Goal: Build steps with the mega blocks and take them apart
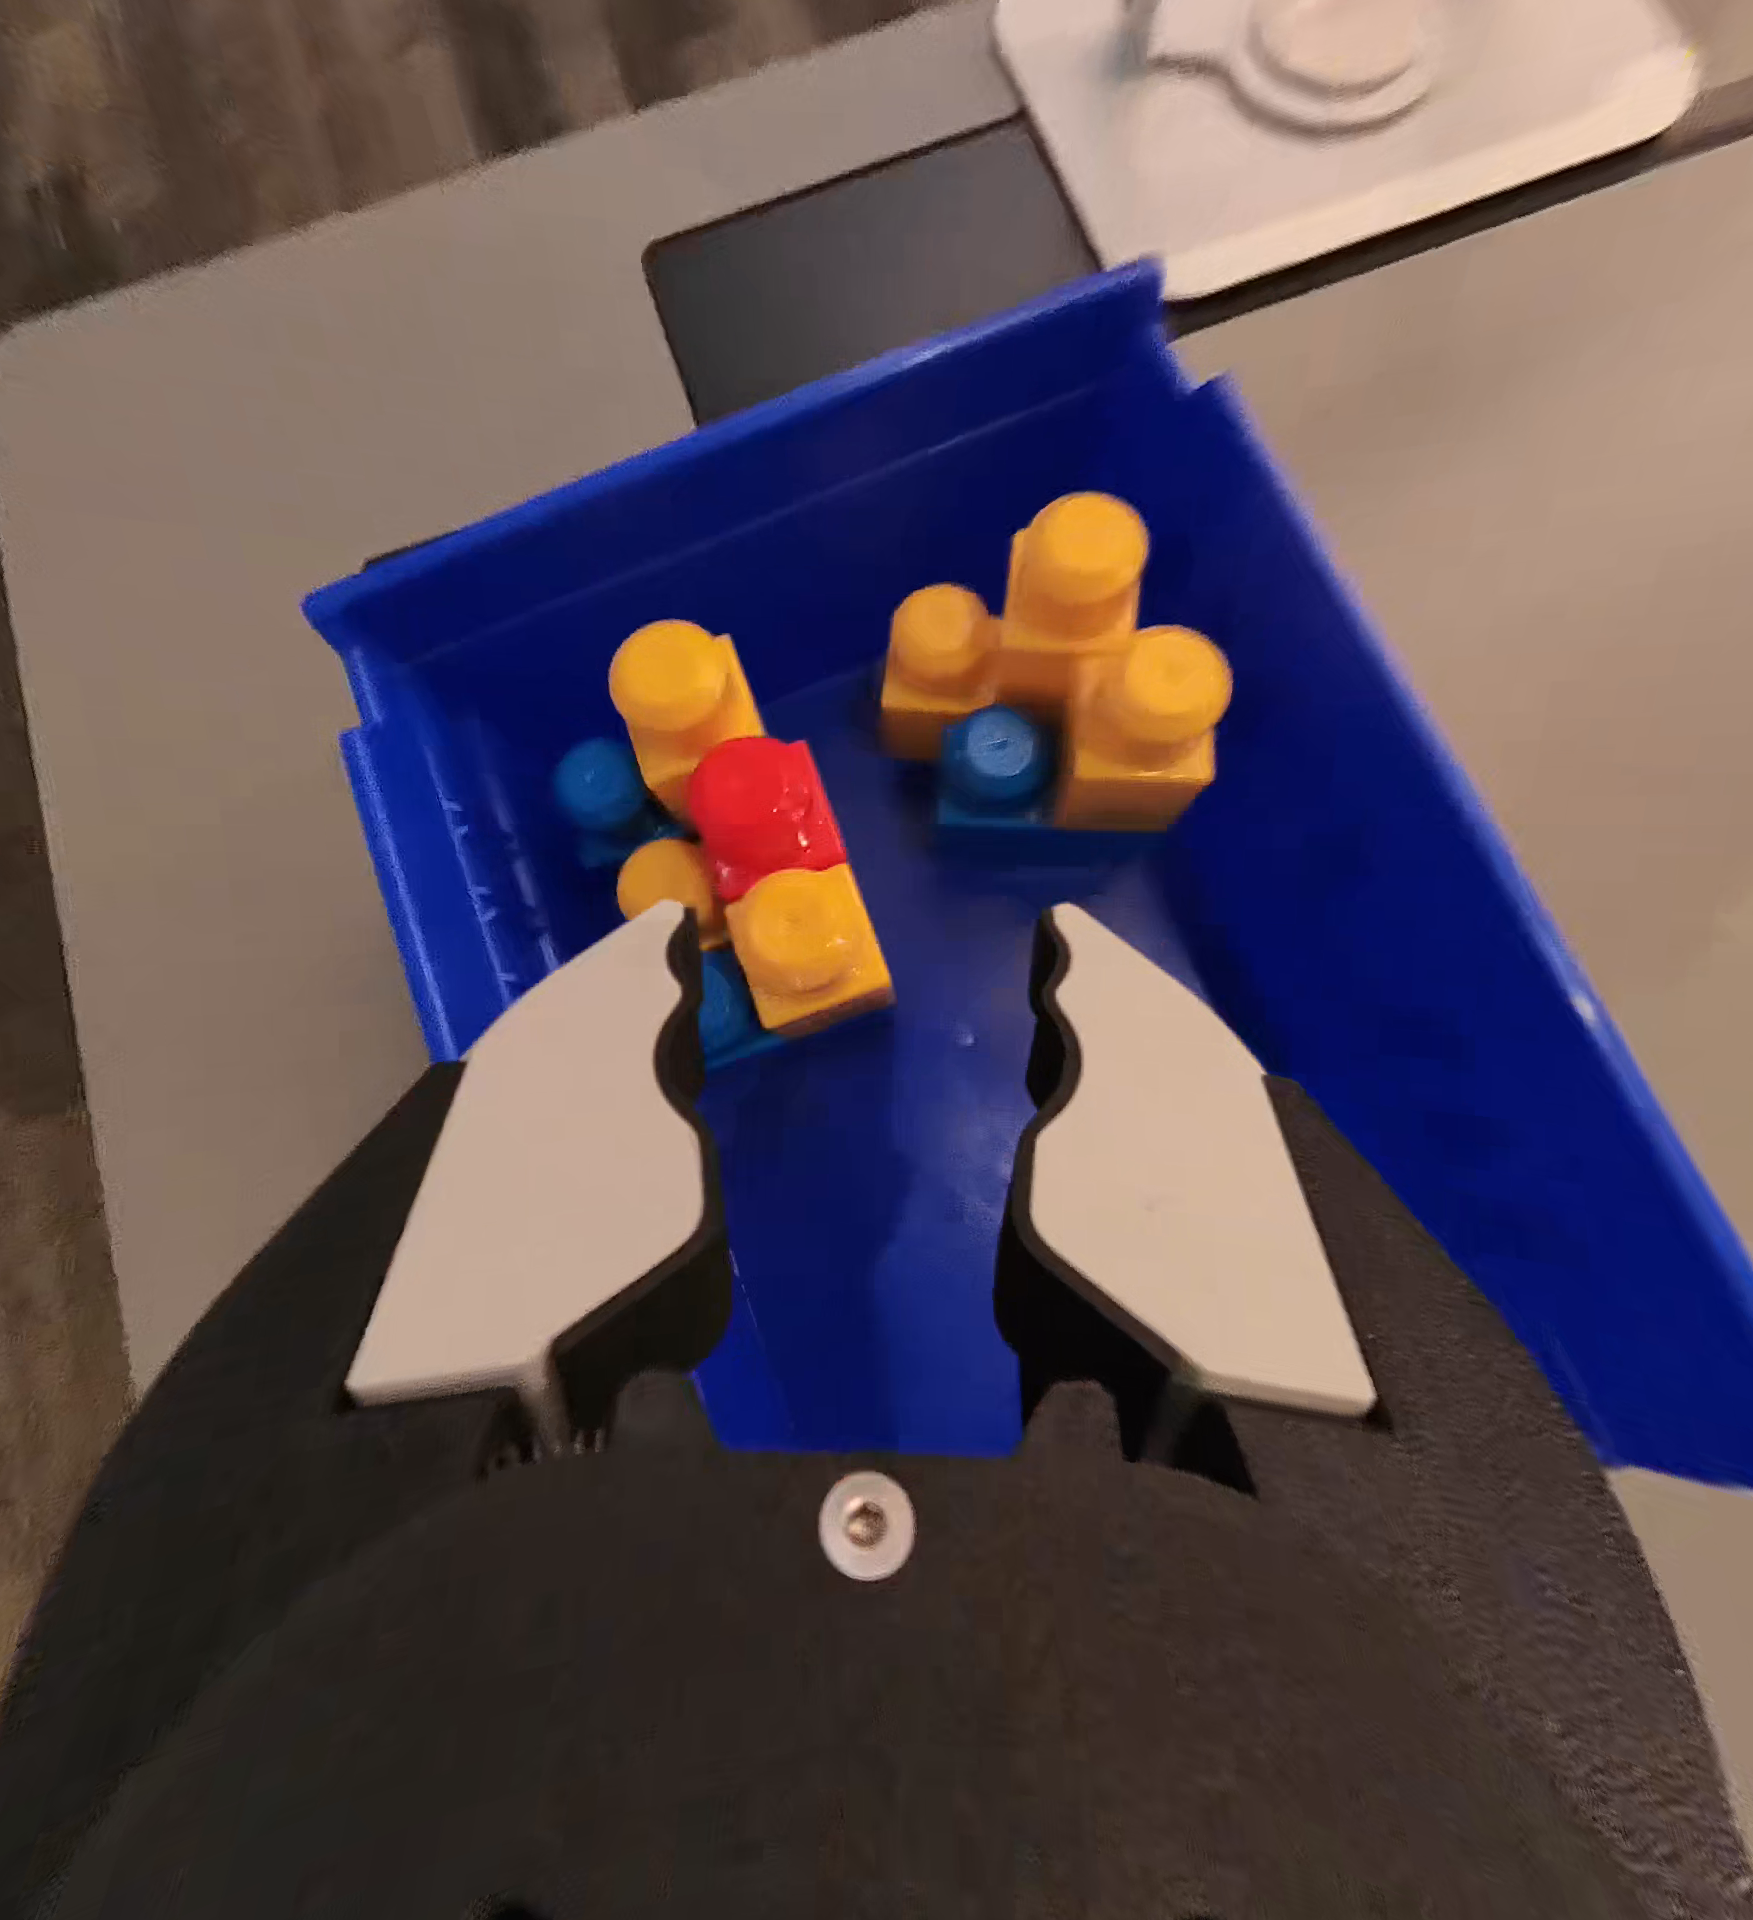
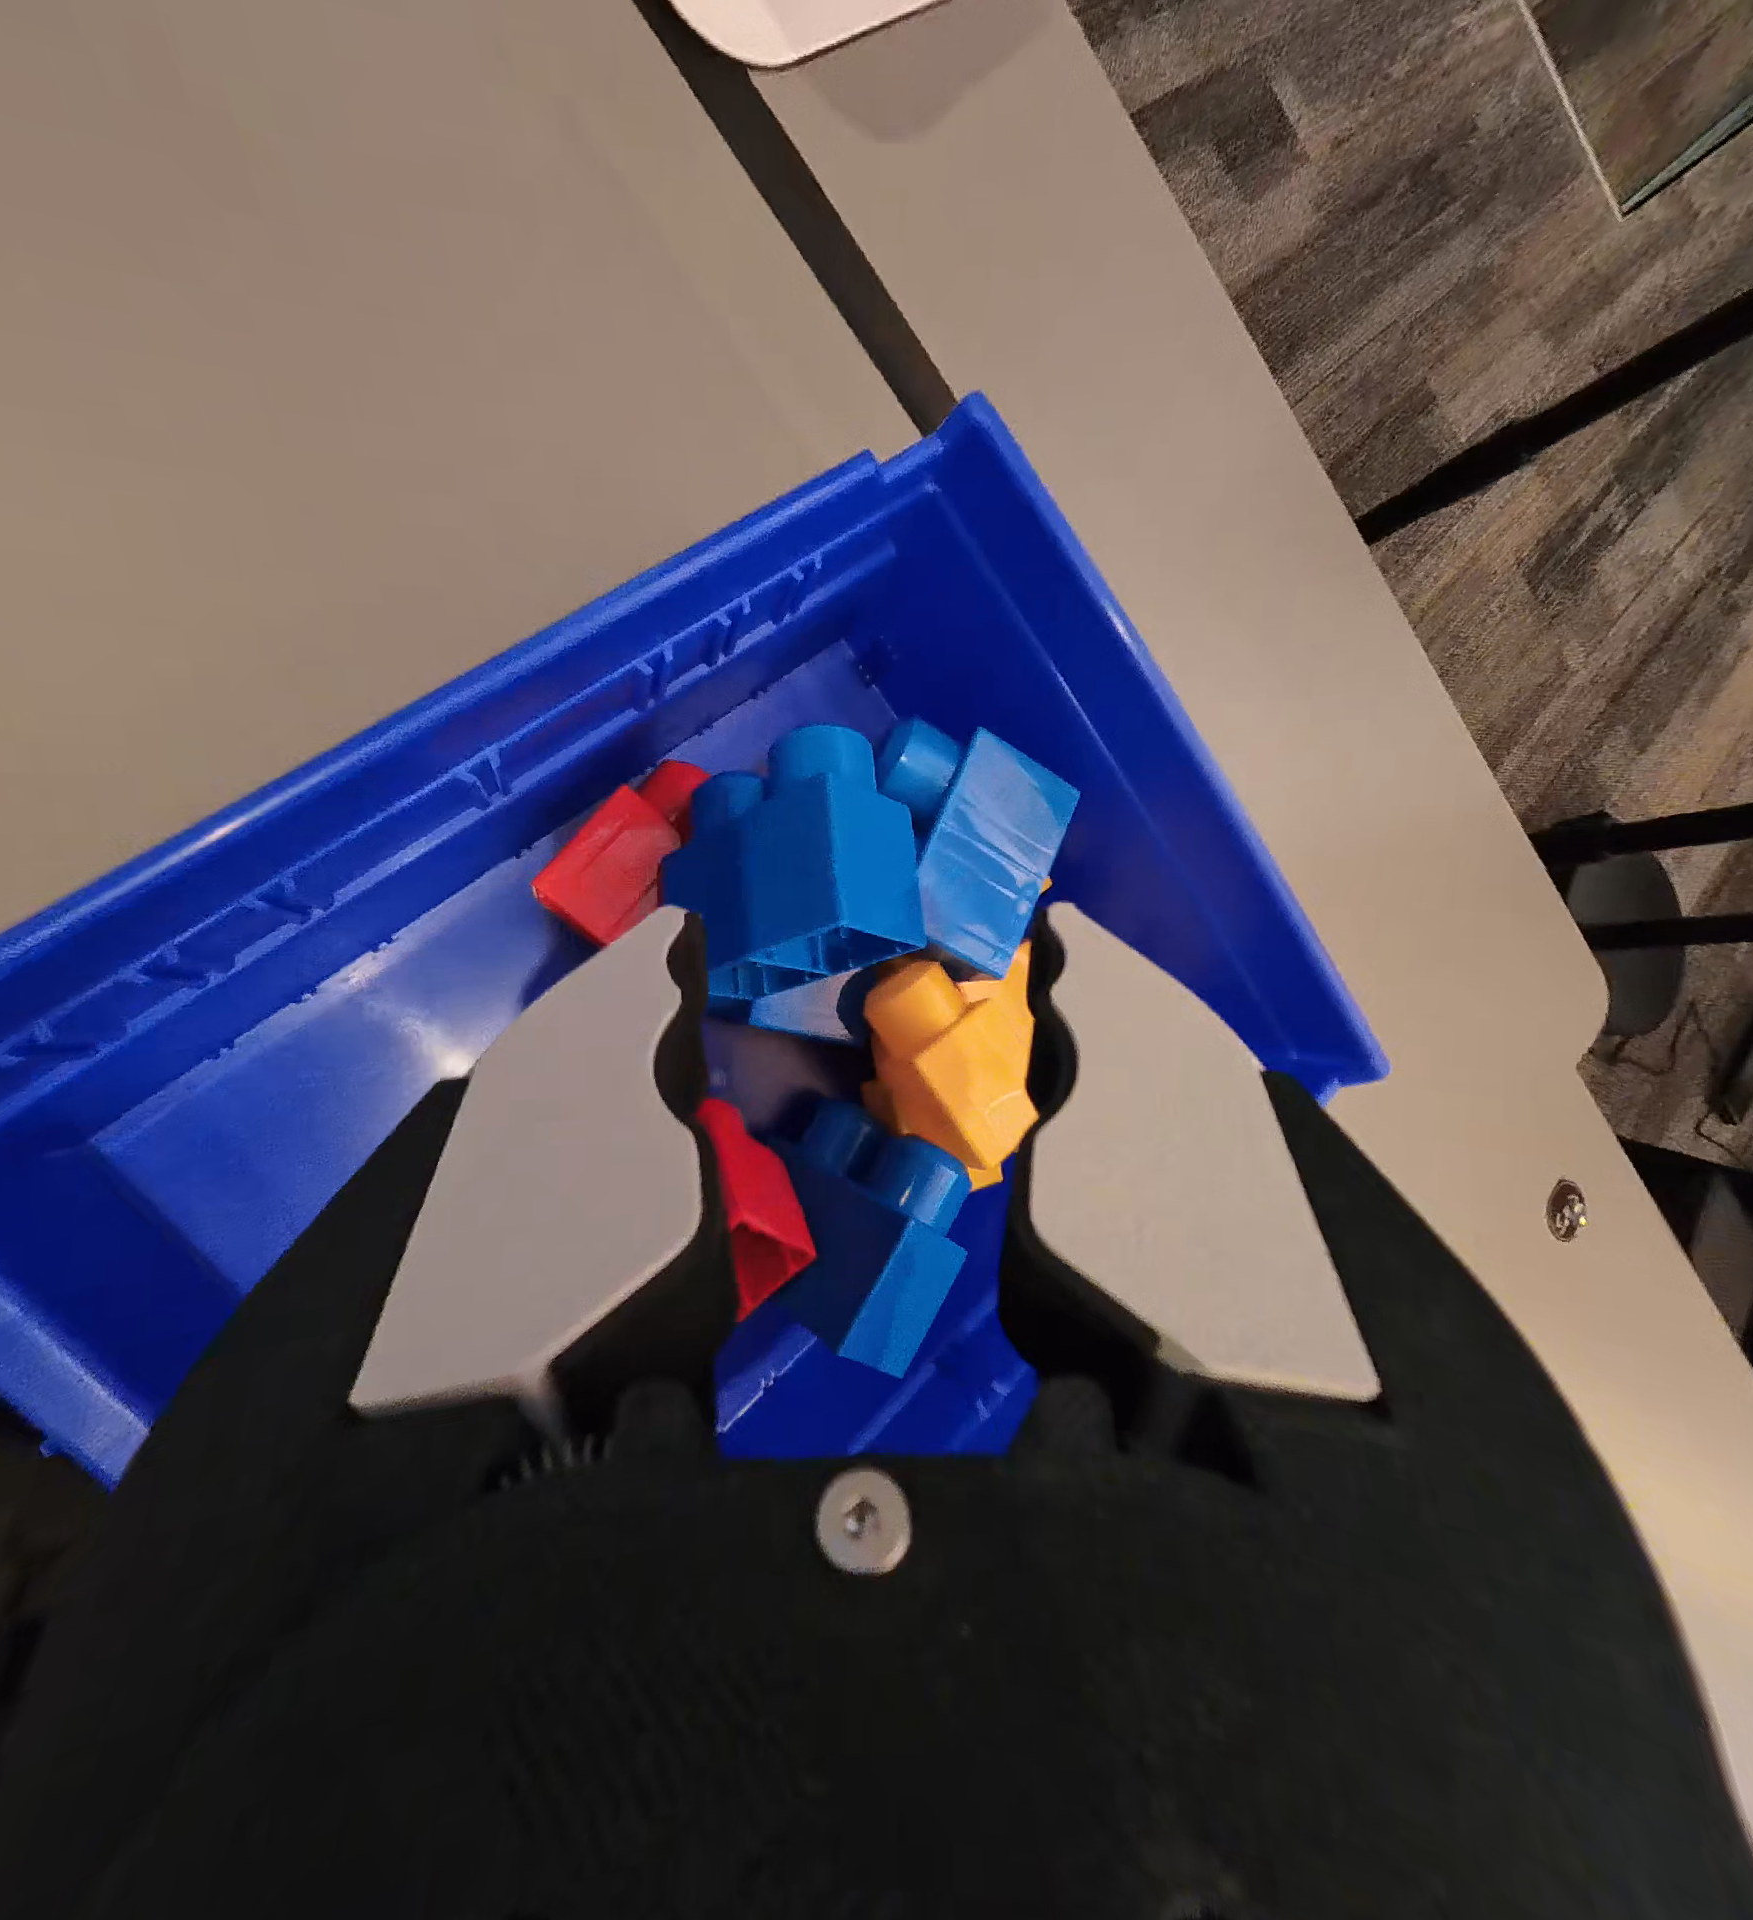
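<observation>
Both grippers hang over blue plastic bins on a grey table, and neither holds anything. Spread wide, the left gripper [image 1: 861, 914] hovers above the open floor of its blue bin [image 1: 1423, 935], its grey fingers [image 1: 560, 1164] apart with bare bin floor between them. Just beyond its left fingertip sits a stepped cluster of mega blocks [image 1: 747, 831] against the bin's left wall: a red block [image 1: 763, 816] in the middle, yellow blocks above and below it, and blue blocks tucked low at the sides. Farther in, near the bin's far right corner, stands a second cluster [image 1: 1048, 686] of three yellow blocks around one blue block [image 1: 1002, 758], all studs up. Behind the bin a dark flat panel [image 1: 851, 281] lies on the table [image 1: 228, 623], and a pale tray [image 1: 1371, 125] rests at the table's far edge. Likewise open wide, the right gripper [image 2: 861, 925] points into the corner of another blue bin [image 2: 228, 883], where loose mega blocks lie tumbled: a large blue block [image 2: 799, 862] on its side, a lighter blue block [image 2: 997, 842] leaning on the bin wall, a yellow block [image 2: 955, 1060] between the fingers, another blue block [image 2: 893, 1247] nearer the gripper, and two red blocks [image 2: 612, 862] at the left. Patterned carpet [image 2: 1578, 416] shows past the table's right edge.
</observation>
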### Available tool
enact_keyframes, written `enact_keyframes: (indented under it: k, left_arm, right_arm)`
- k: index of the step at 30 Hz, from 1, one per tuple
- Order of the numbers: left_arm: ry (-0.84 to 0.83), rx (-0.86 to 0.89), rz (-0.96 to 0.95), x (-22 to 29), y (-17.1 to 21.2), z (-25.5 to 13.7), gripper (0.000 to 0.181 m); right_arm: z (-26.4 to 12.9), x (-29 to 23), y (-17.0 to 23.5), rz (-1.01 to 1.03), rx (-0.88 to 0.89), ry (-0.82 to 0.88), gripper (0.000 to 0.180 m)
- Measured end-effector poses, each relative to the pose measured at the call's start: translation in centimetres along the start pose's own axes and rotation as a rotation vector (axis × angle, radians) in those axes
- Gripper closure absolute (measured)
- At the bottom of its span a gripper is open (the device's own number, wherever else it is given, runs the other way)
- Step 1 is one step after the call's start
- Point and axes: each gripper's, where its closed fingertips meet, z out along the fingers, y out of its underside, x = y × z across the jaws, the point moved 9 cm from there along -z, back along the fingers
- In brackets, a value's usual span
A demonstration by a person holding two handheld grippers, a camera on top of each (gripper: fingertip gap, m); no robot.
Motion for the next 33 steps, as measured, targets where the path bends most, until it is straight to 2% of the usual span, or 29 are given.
enact_keyframes:
  k: [3, 7, 8, 10, 13, 16, 19, 22, 23, 26, 30, 31, 33]
  left_arm:
    - [-0.050, -0.074, -0.039, -0.7, 0.8, 2.4, 0.121]
    - [-0.170, -0.199, 0.006, -1.0, 1.7, 4.9, 0.121]
    - [-0.166, -0.213, 0.011, -0.9, 1.8, 5.2, 0.139]
    - [-0.181, -0.227, 0.020, -1.0, 1.7, 5.1, 0.142]
    - [-0.171, -0.226, 0.024, -1.1, 1.3, 2.6, 0.142]
    - [-0.133, -0.047, 0.002, -0.2, -0.5, -2.8, 0.142]
    - [0.047, 0.367, 0.025, 3.5, -3.3, -8.6, 0.143]
    - [0.488, 0.613, 0.047, 9.8, -5.2, -11.3, 0.143]
    - [0.625, 0.658, 0.038, 11.9, -5.6, -11.4, 0.143]
    - [0.890, 0.649, 0.014, 17.4, -6.3, -9.9, 0.144]
    - [1.086, 0.575, -0.017, 22.1, -6.0, -7.4, 0.144]
    - [1.140, 0.592, -0.034, 22.6, -6.0, -7.2, 0.144]
    - [1.186, 0.629, -0.052, 22.8, -6.1, -7.0, 0.143]
  right_arm:
    - [0.5, -0.3, 0.0, -0.022, -0.036, -0.008, 0.119]
    - [1.1, -0.6, -0.2, -0.038, -0.058, -0.019, 0.119]
    - [1.2, -0.6, -0.2, -0.043, -0.063, -0.019, 0.119]
    - [1.1, -0.8, -0.3, -0.054, -0.069, -0.014, 0.119]
    - [0.8, -0.9, -1.0, -0.074, -0.056, 0.019, 0.119]
    - [0.2, -1.9, -3.2, -0.128, 0.018, 0.083, 0.119]
    - [-0.3, -5.0, -7.8, -0.234, 0.234, 0.156, 0.118]
    - [-0.6, -12.0, -13.4, -0.325, 0.598, 0.060, 0.118]
    - [-0.8, -14.6, -14.7, -0.354, 0.695, 0.036, 0.109]
    - [-1.4, -20.8, -16.5, -0.427, 0.887, 0.048, 0.099]
    - [-2.1, -23.6, -16.5, -0.385, 1.042, 0.098, 0.096]
    - [-2.1, -23.5, -16.4, -0.374, 1.047, 0.123, 0.100]
    - [-2.3, -23.1, -16.2, -0.373, 1.061, 0.097, 0.141]
